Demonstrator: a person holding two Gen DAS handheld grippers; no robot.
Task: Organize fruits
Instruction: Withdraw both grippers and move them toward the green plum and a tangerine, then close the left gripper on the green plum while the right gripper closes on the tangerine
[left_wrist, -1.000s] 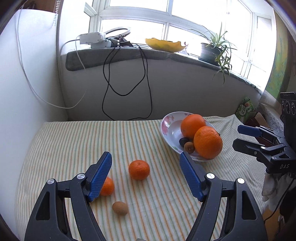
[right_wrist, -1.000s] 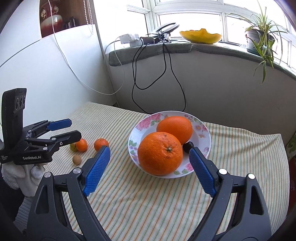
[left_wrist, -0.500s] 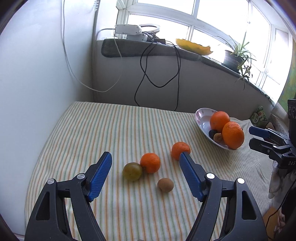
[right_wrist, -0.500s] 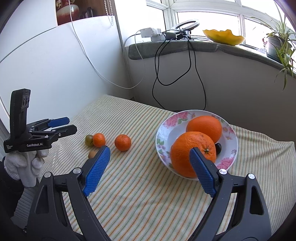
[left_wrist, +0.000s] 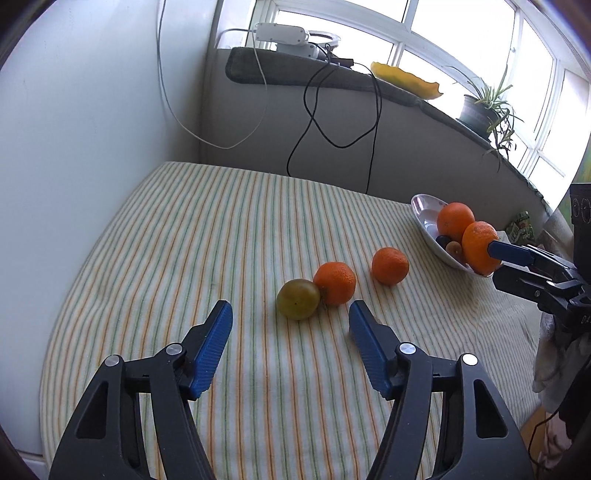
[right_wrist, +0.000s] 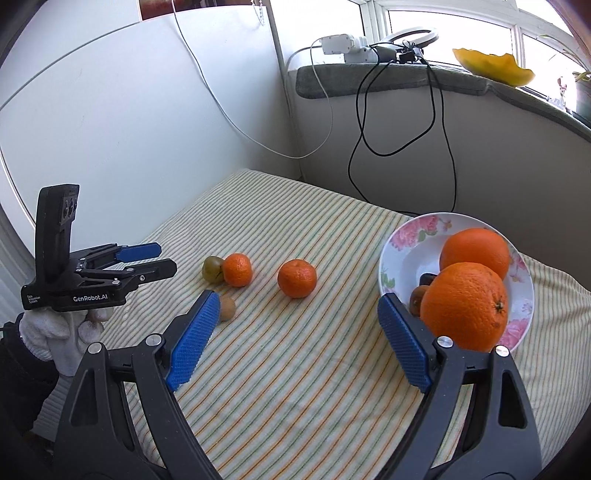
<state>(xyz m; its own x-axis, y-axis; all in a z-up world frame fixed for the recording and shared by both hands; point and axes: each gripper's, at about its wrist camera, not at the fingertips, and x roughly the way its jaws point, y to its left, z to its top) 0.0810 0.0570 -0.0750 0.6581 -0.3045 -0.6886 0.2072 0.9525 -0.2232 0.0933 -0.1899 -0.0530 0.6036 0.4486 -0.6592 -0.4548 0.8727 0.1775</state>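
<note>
Loose on the striped cloth lie a green fruit (left_wrist: 297, 299) touching a mandarin (left_wrist: 334, 283), a second mandarin (left_wrist: 390, 266) and a small brown fruit (right_wrist: 227, 308). My left gripper (left_wrist: 290, 328) hovers just short of the green fruit. Its jaws are closing and nothing is between the pads. A floral bowl (right_wrist: 399, 236) at the right holds two big oranges (right_wrist: 463, 306) and small dark fruits (right_wrist: 428, 278). My right gripper (right_wrist: 297, 306) stands wide open above the cloth between the second mandarin and the bowl, holding nothing.
A white wall (left_wrist: 74, 147) borders the table's left side. Behind the table a low wall carries a sill with cables (left_wrist: 314, 122), a yellow dish (left_wrist: 406, 79) and a potted plant (left_wrist: 480, 110). A gloved hand (right_wrist: 66, 332) holds the left gripper.
The left gripper has swung left and come down toward the loose fruits, and its jaws have narrowed. The right gripper has shifted left, so the bowl now lies at the right of its view.
</note>
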